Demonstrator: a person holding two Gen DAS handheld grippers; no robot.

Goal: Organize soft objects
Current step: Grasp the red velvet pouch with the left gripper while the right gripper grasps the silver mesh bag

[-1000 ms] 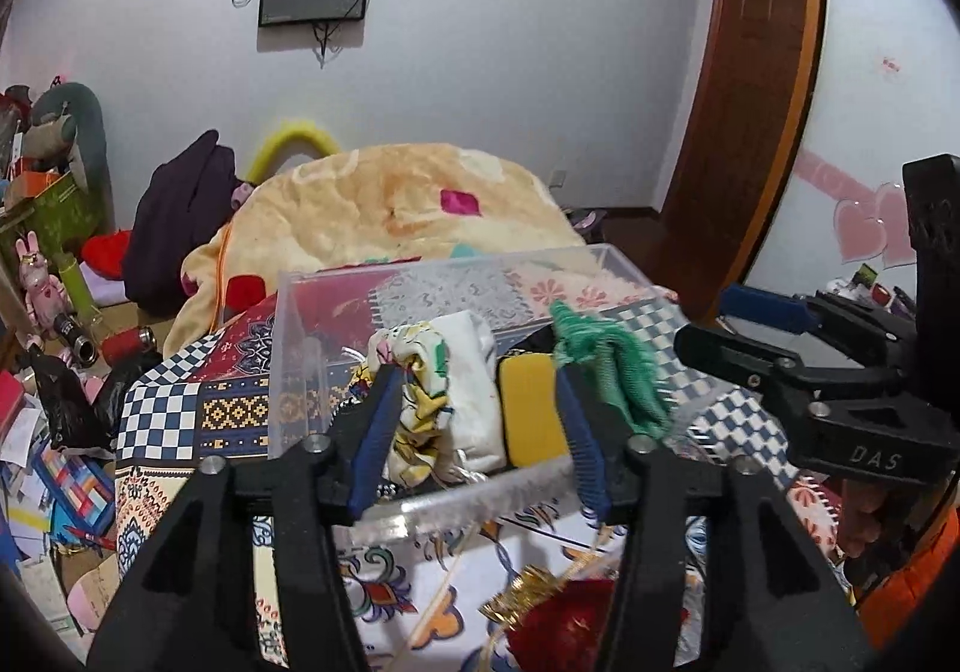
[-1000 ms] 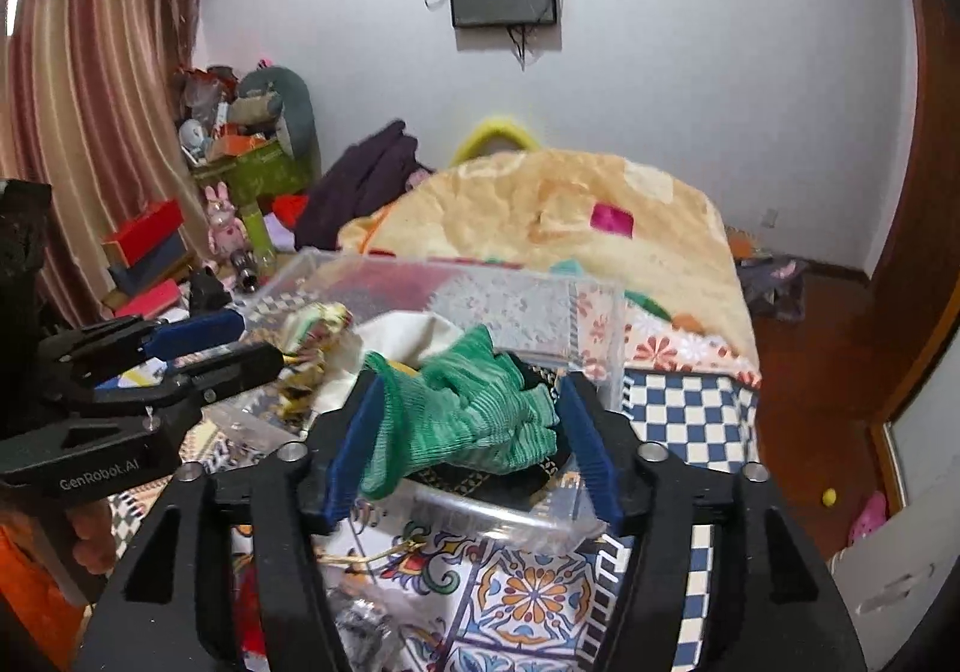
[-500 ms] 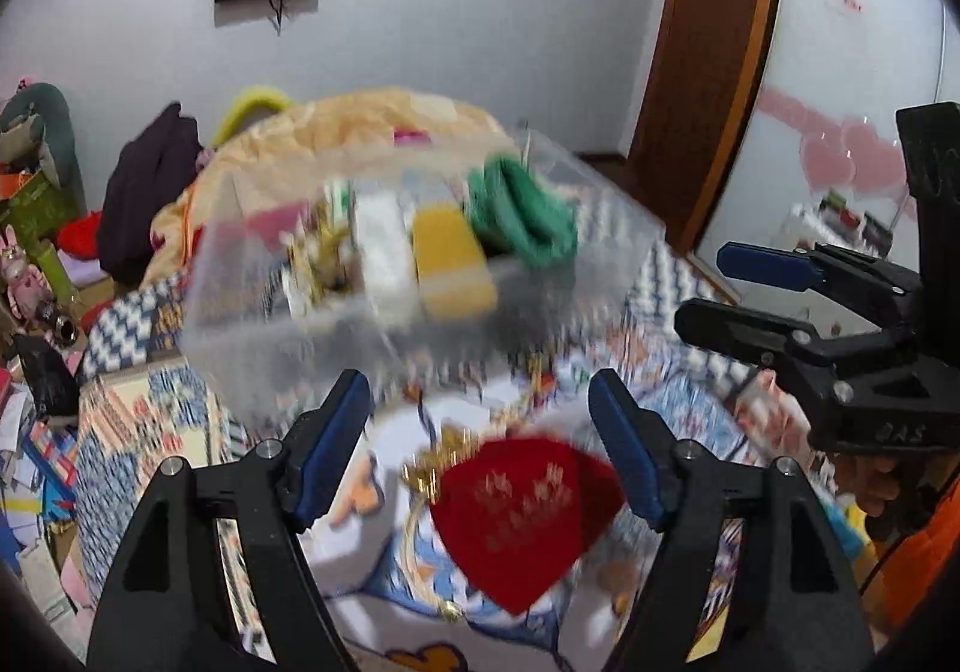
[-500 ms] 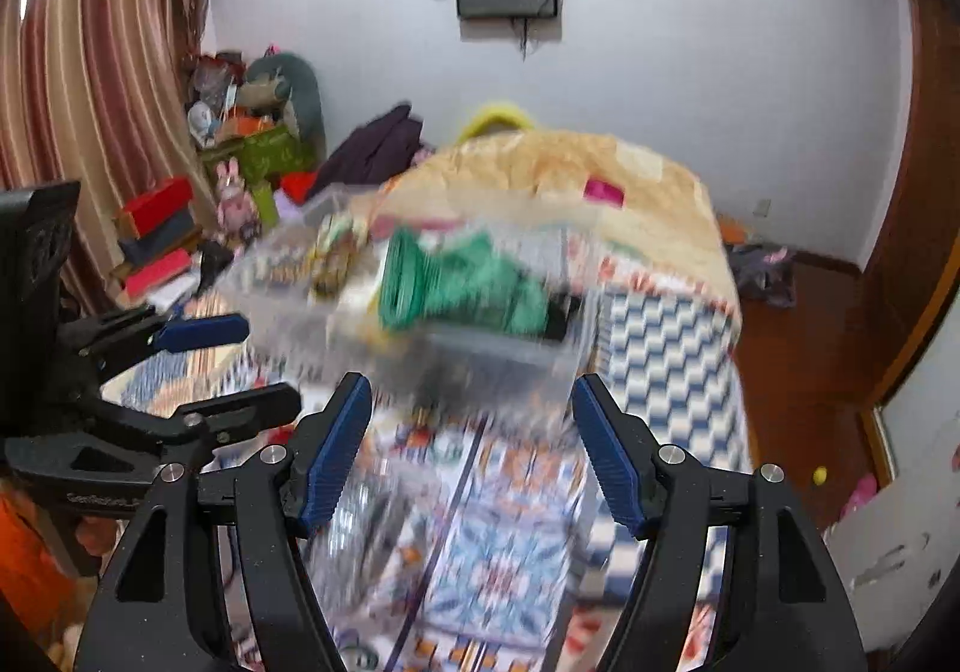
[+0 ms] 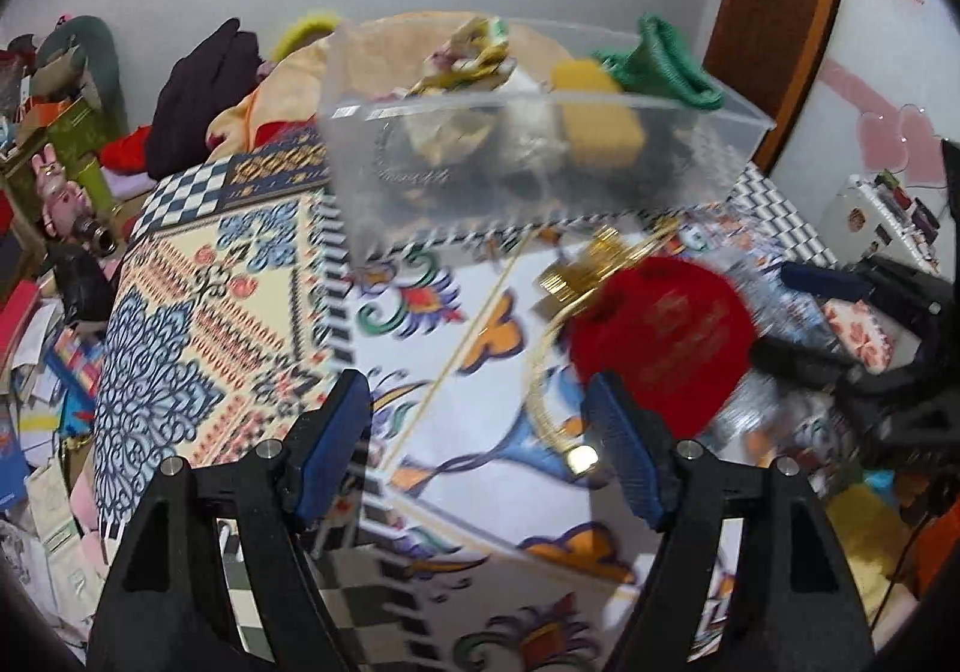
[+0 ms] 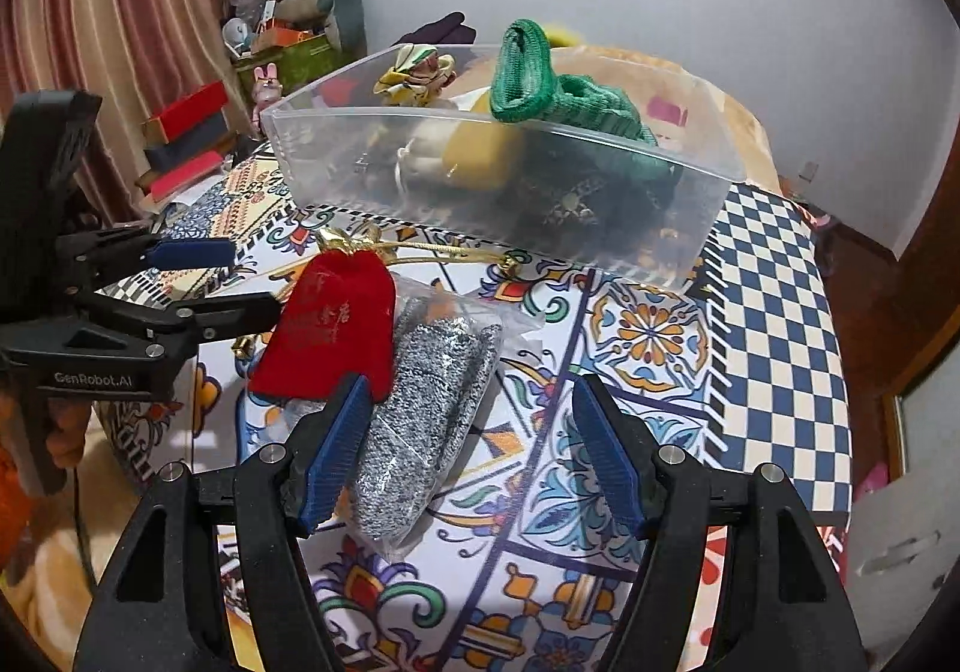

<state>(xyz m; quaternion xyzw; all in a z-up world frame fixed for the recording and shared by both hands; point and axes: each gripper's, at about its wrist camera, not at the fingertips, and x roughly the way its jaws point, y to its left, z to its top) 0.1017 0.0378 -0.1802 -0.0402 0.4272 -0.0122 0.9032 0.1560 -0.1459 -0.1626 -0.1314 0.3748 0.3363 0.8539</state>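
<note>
A clear plastic box (image 6: 456, 210) (image 5: 690, 180) stands on the patterned table. It holds a green knit item (image 6: 540, 84) (image 5: 666, 66), a yellow sponge (image 5: 594, 120), a white cloth and a floral cloth (image 6: 414, 72). A red velvet pouch (image 6: 336, 324) (image 5: 666, 336) with gold cord lies in front of the box. A bagged grey knit item (image 6: 426, 402) lies beside the pouch. My left gripper (image 5: 480, 456) (image 6: 198, 276) is open and empty above the table. My right gripper (image 6: 468, 462) is open and empty, its left finger over the grey item.
The table carries a colourful patterned cloth (image 6: 774, 276). A bed with an orange blanket (image 5: 384, 42) stands behind the box. Clutter, boxes and toys (image 6: 282, 30) fill the left side of the room. A wooden door (image 5: 774, 12) is at the right.
Both grippers have opened wide and drawn back from the box, leaving the green knit item in it. The red pouch and grey bagged item have come into view.
</note>
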